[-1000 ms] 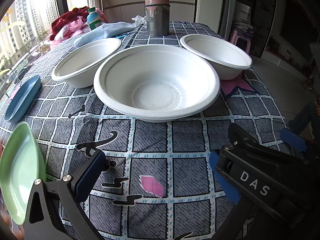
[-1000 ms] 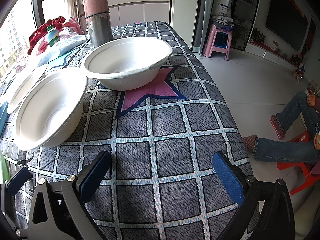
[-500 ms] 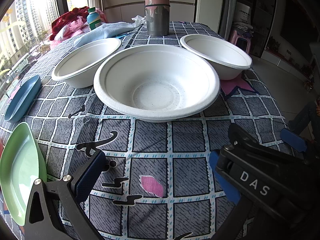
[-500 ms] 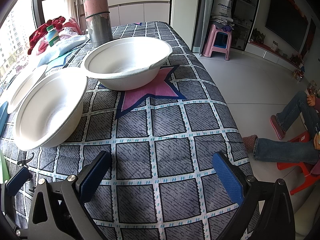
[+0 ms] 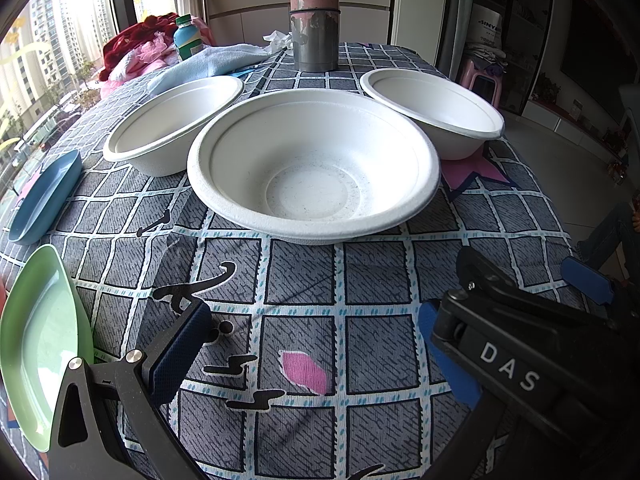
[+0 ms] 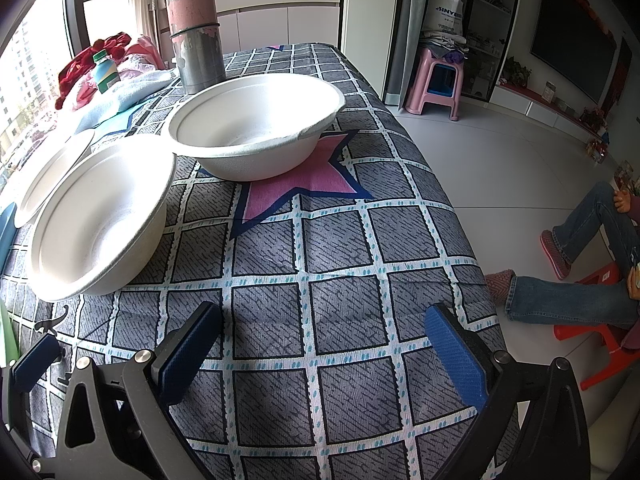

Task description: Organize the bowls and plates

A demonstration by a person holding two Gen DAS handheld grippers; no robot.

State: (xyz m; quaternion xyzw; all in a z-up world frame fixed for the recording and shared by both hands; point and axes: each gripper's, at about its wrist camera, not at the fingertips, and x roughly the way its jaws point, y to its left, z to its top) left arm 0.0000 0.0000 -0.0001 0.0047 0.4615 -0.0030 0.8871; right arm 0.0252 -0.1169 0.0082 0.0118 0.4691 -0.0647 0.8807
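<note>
Hovering low over the near edge of the desk (image 5: 304,280), the left claw (image 5: 312,344) has its blue-padded fingers spread wide with nothing between them. The right claw (image 6: 324,344) sits just beside it, its fingers likewise set wide apart and empty above the grey checked cloth.

Three white foam bowls stand upright on the cloth. The middle bowl (image 5: 314,164) is the nearest to the left claw and lies straight ahead of it; dark specks dot its flat bottom. The left bowl (image 5: 172,124) stands behind and to the left of it, their rims close together; whether they touch I cannot tell. The right bowl (image 5: 434,112) rests on a pink star (image 6: 304,178) printed on the cloth, near the desk's right edge, and in the right wrist view its near rim shows a small chipped spot.

A blue plate (image 5: 44,196) lies at the left side of the desk, and a green plate (image 5: 38,344) lies nearer, at the left edge of the left wrist view, apart from the blue one.

Behind the bowls stands a tall metal flask (image 5: 315,16) with worn pink paint. To its left lie a pale blue towel (image 5: 208,66), a small bottle with a green cap (image 5: 187,42) and a heap of red and pink fabric (image 5: 132,46).

Off the desk to the right, a person's legs in jeans (image 6: 572,264) stretch over the pale floor, and a pink stool (image 6: 436,80) stands further back.
</note>
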